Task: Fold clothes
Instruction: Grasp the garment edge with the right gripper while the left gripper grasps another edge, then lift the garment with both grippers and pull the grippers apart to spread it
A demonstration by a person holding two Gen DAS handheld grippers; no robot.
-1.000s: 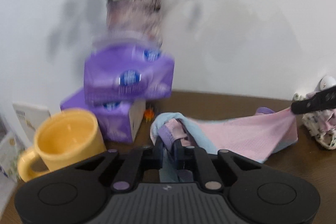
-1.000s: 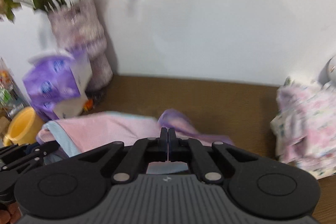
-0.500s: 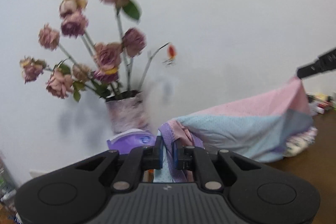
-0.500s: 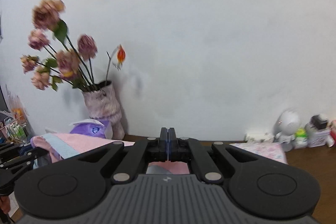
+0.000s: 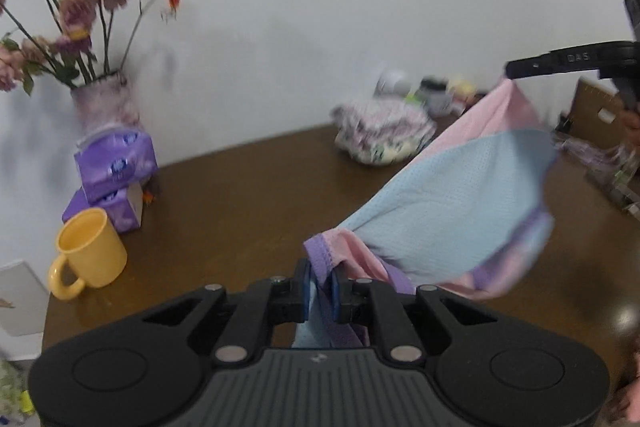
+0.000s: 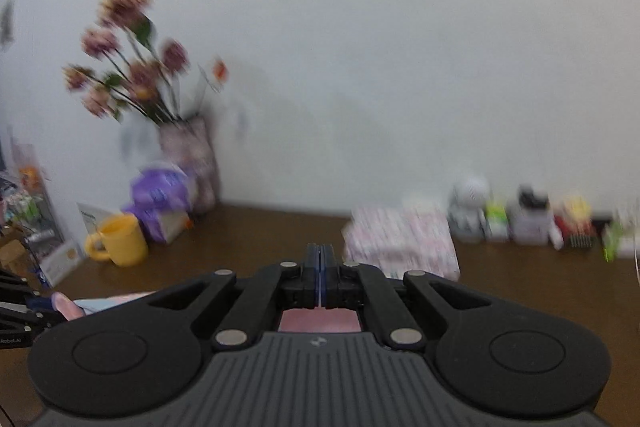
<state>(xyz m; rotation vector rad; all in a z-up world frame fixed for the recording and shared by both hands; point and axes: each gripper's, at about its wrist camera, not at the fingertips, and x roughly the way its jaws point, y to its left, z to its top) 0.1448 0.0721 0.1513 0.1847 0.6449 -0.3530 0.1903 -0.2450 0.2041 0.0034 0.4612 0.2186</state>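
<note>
Above table [image 5: 248, 195], garment [image 5: 452, 203] between grippers.

2 tools [image 5: 319, 287], 1 garment [image 5: 448, 223], 1 mug [image 5: 90, 253], 2 tissue packs [image 5: 114, 163], 1 vase [image 5: 106, 105].

From my right claw's camera everything is smeared — the small items [image 6: 532, 223] along the wall are blurs I can't name, and my right gripper [image 6: 320, 259] hides all but a pink scrap of the garment [image 6: 318, 321]. In my left view the flowers [image 5: 60, 11] are cut off by the edge — the garment's lower hem is blurred.
</note>
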